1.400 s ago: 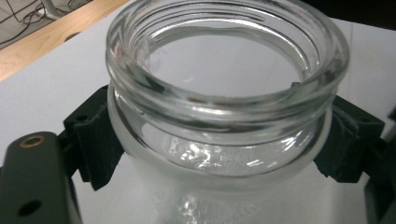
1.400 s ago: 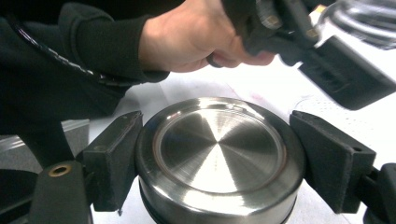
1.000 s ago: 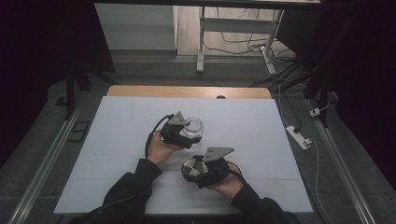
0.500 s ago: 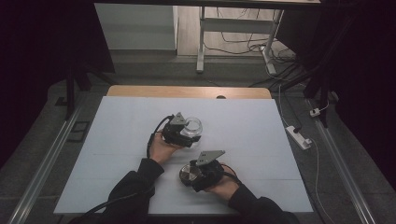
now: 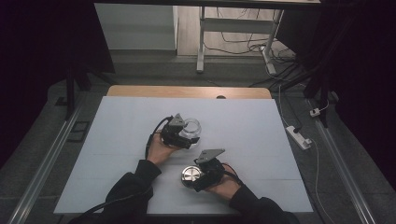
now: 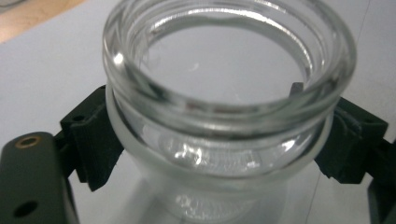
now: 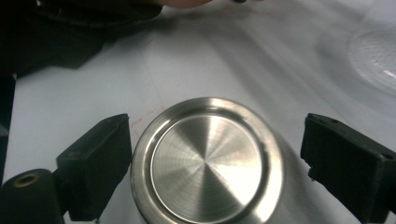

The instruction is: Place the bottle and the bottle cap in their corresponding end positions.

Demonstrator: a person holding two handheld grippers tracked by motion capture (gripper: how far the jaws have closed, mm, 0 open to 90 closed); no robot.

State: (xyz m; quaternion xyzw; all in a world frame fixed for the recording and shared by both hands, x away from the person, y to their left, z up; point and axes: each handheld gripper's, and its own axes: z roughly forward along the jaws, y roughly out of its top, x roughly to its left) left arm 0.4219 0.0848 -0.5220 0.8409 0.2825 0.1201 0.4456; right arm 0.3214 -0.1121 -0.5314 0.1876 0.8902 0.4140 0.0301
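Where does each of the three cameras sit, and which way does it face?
High view: above the person's side, looking forward and down on the white table; both forearms, left gripper and right gripper show.
Left gripper view: rides that gripper, looking along its black jaws at the glass jar between them.
Right gripper view: rides that gripper, jaws apart either side of the metal lid, a gap at the right.
Shared: jar and lid also appear from above.
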